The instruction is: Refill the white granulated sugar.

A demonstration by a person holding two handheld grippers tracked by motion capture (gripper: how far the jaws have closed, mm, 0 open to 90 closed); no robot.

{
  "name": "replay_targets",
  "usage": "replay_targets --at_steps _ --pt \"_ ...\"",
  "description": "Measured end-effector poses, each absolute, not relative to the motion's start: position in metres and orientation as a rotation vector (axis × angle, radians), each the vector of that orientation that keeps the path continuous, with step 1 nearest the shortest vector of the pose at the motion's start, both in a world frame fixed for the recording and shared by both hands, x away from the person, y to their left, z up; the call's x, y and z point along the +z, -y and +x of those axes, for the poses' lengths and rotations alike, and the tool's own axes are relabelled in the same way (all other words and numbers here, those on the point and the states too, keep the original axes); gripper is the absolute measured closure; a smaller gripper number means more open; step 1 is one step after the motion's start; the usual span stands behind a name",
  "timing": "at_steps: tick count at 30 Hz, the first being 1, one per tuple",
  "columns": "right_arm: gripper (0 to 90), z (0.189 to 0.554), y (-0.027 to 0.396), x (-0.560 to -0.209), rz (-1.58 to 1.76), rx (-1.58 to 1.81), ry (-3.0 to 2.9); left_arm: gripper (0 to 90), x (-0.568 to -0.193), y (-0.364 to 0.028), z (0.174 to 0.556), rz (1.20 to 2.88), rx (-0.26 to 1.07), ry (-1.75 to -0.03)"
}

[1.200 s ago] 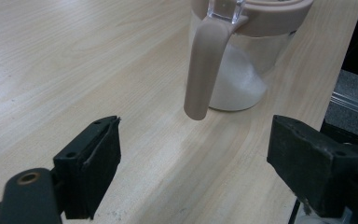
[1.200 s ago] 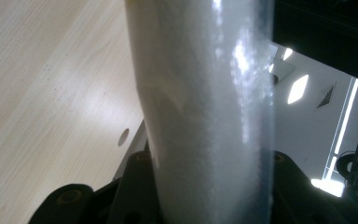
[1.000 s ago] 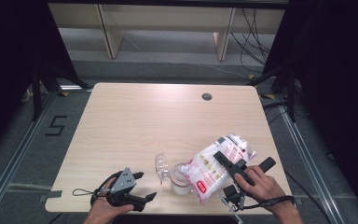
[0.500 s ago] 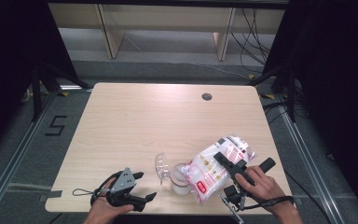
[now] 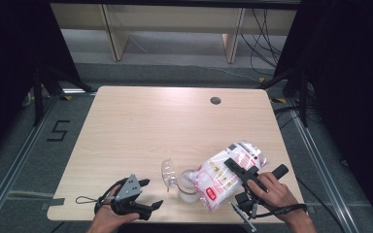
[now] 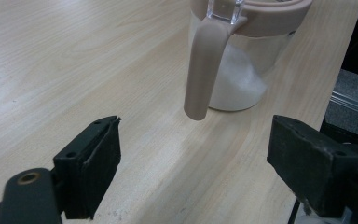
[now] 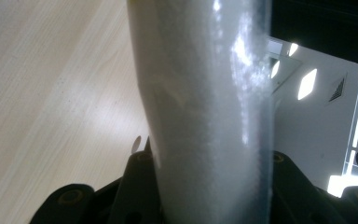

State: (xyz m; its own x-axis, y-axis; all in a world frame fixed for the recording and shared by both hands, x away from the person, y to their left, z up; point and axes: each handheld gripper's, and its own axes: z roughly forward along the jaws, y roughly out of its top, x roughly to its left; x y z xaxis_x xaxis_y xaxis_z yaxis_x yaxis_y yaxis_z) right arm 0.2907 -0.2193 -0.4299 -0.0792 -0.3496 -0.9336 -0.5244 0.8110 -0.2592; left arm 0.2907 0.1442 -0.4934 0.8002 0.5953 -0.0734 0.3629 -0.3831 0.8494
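Right gripper (image 5: 237,180), jaws clamped on the tilted bag (image 5: 226,173), holds its lower end over the jar (image 5: 188,185) at its left; left gripper (image 5: 148,195) stands released nearby.

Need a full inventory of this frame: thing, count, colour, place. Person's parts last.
Clear plastic jar with pinkish-beige rim and handle: 1, holds white granules, near table edge, centre.
Clear hinged lid: 1, transparent, flipped open on the jar's left side.
White plastic bag with red print: 1, filled with white granules, tilted over the jar, right of centre.
Light wooden table: 1, pale beech, mid-frame.
Dark round grommet: 1, far right of tabletop.
Wooden shelf legs: pale, behind the table.
Left gripper: black, jaws open, pointed at the jar, holding nothing.
Right gripper: black, shut on the bag.
Left hand: bottom left.
Right hand: bottom right.
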Motion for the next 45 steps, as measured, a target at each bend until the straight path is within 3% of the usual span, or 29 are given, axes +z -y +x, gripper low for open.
replay_targets --at_steps 45 --pt "72.4 0.284 0.207 -0.42 -0.815 -0.006 -1.61 16.9 -0.494 -0.143 0.291 2.015 0.301 -0.714"
